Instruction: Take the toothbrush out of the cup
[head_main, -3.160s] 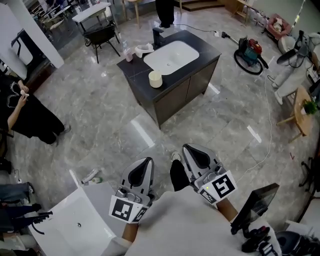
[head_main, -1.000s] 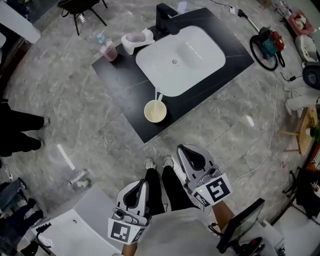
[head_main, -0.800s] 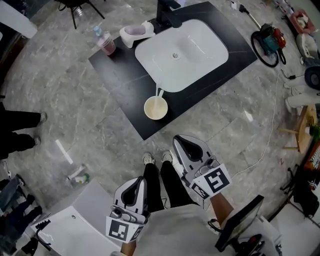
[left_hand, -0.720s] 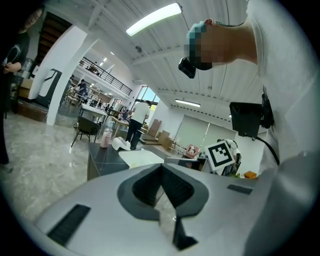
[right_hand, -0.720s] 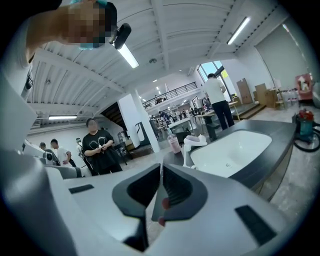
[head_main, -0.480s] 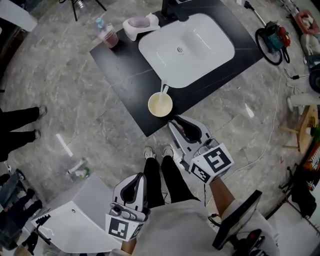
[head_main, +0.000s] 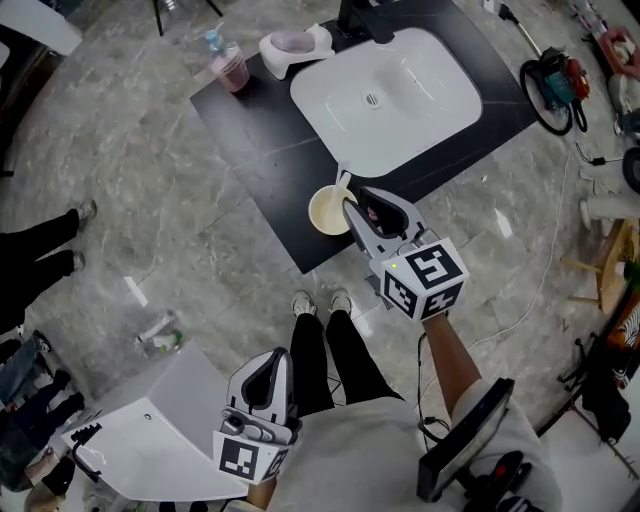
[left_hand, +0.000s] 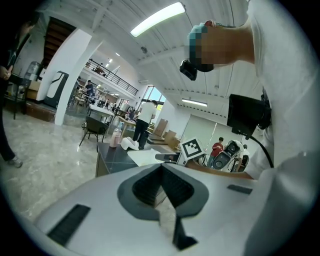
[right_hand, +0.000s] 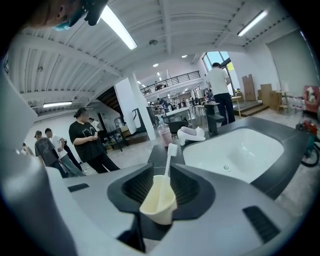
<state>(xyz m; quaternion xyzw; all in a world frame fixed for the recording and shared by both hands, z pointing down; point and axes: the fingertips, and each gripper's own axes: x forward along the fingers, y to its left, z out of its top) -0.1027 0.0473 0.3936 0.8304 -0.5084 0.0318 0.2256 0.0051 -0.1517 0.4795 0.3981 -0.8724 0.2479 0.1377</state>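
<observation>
A cream cup (head_main: 328, 211) stands near the front edge of the black counter (head_main: 260, 120), with a white toothbrush (head_main: 343, 183) upright in it. My right gripper (head_main: 352, 208) reaches over the counter edge right beside the cup. In the right gripper view the cup (right_hand: 159, 201) and the toothbrush (right_hand: 169, 161) sit between the jaws of my right gripper (right_hand: 165, 150). Those jaws have just been opening and stand apart, with no pad pressing on the cup. My left gripper (head_main: 268, 385) hangs low by the person's legs; in the left gripper view, the tips of my left gripper (left_hand: 162, 167) meet, holding nothing.
A white sink (head_main: 400, 90) with a black faucet (head_main: 365, 15) fills the counter's far half. A pink bottle (head_main: 228, 68) and a white dish (head_main: 293, 45) stand at its back left. A person (head_main: 40, 250) stands left; a white basin (head_main: 150, 440) lies lower left.
My right gripper has moved forward from beside the legs to the cup, and its jaws now show a gap. The left gripper has stayed low. The counter has drawn nearer.
</observation>
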